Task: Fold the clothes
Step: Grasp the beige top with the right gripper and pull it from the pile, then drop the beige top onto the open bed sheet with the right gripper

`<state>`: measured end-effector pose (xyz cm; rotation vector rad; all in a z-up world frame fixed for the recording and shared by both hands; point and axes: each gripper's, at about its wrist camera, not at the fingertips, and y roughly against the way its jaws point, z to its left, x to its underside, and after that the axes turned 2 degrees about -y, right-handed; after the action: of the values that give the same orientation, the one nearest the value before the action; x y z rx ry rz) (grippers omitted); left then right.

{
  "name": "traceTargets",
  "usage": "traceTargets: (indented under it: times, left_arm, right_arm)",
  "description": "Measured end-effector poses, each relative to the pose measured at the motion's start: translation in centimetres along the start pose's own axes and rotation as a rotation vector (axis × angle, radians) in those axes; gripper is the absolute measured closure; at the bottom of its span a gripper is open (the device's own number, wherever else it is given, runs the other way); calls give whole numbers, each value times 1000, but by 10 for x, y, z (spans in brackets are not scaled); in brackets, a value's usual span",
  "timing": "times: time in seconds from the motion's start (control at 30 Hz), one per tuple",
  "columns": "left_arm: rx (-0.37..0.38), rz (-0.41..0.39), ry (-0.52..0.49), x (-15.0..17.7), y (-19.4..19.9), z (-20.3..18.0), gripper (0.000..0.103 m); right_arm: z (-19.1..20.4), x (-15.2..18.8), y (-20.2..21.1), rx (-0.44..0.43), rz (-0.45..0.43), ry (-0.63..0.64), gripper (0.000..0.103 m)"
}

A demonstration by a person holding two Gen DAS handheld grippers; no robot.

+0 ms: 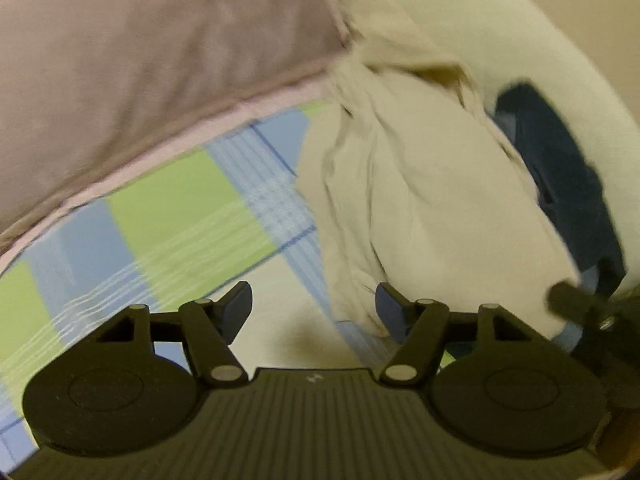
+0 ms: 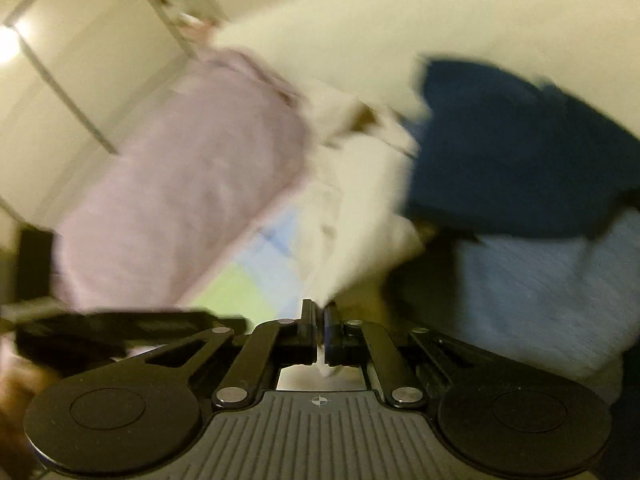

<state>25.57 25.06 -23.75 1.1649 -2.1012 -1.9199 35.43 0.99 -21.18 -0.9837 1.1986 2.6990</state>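
Seemingly unloaded, the left tool [image 1: 314, 312] stood wide, and the cream garment [image 1: 420, 200] lay crumpled ahead and to its right on the checked bed sheet [image 1: 168, 208], its long axis running away. From the right wrist, the right tool [image 2: 319, 328] pinched that garment's near corner, so it was nearer.

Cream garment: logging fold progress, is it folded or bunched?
Bunched: the cream garment lies crumpled in loose creases on the checked sheet, one corner pinched by the right gripper.
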Motion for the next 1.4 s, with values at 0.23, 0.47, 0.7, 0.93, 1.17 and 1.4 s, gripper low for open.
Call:
traceTargets:
  times: [0.23, 0.47, 0.7, 0.93, 1.17, 1.4]
  left_arm:
    - [-62, -236, 171, 54, 144, 78, 39]
    - [-174, -454, 331, 143, 310, 168, 39]
    - [-340, -614, 416, 245, 458, 232, 38]
    - [-414, -470, 537, 344, 472, 259, 36]
    - [-393, -270, 605, 415, 429, 239, 36]
    - [-365, -158, 559, 441, 391, 178, 36]
  right_arm:
    - [114, -12, 65, -266, -120, 138, 102]
    - [263, -1, 130, -519, -246, 230, 103]
    - [426, 33, 222, -782, -338, 367, 103]
    - [449, 133, 200, -550, -56, 472, 85]
    - [373, 262, 130, -206, 367, 647, 51]
    - [330, 302, 131, -147, 451, 800, 51]
